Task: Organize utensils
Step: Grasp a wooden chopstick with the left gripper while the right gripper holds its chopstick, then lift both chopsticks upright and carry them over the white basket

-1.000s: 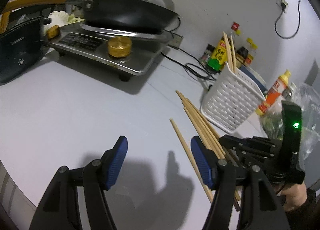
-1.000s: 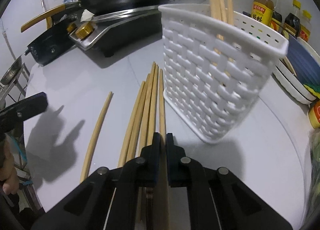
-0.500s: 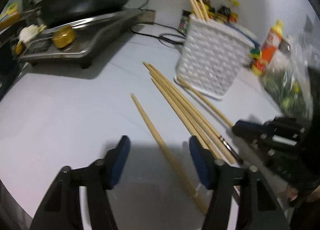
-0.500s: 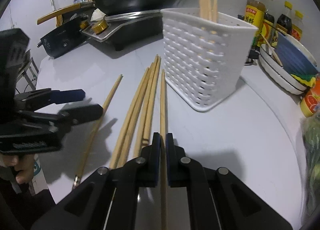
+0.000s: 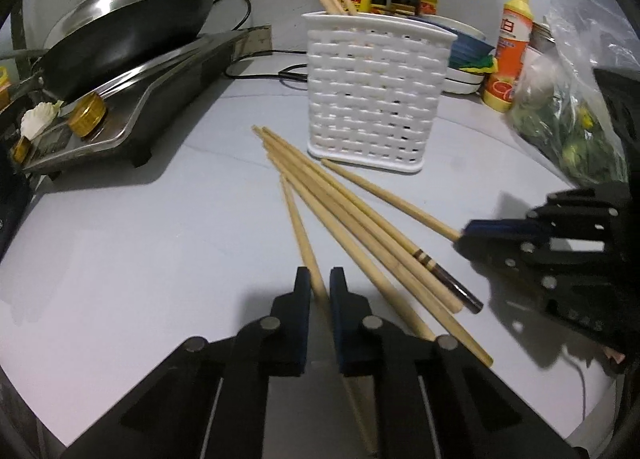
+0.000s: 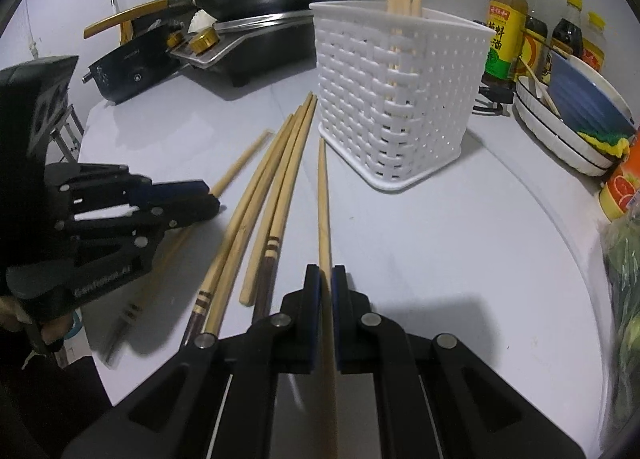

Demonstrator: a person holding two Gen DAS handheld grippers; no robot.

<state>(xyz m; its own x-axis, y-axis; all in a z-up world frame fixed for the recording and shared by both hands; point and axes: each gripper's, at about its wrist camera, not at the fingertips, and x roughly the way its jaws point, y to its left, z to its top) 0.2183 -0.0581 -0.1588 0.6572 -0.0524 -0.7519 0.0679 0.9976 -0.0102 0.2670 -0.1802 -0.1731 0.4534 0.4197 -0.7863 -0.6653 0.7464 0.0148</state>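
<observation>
Now left hand-held gripper just closed on lone chopstick lying on worktop; right hand-held gripper clamped on another chopstick. Basket near. Sticks light, stiff, smooth, likely to pivot; grip nearer thick end.

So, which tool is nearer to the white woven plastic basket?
Right. The right tool holds a wooden chopstick whose tip nearly reaches the white woven plastic basket. The left tool grips another chopstick further out, beyond the loose pile.
</observation>
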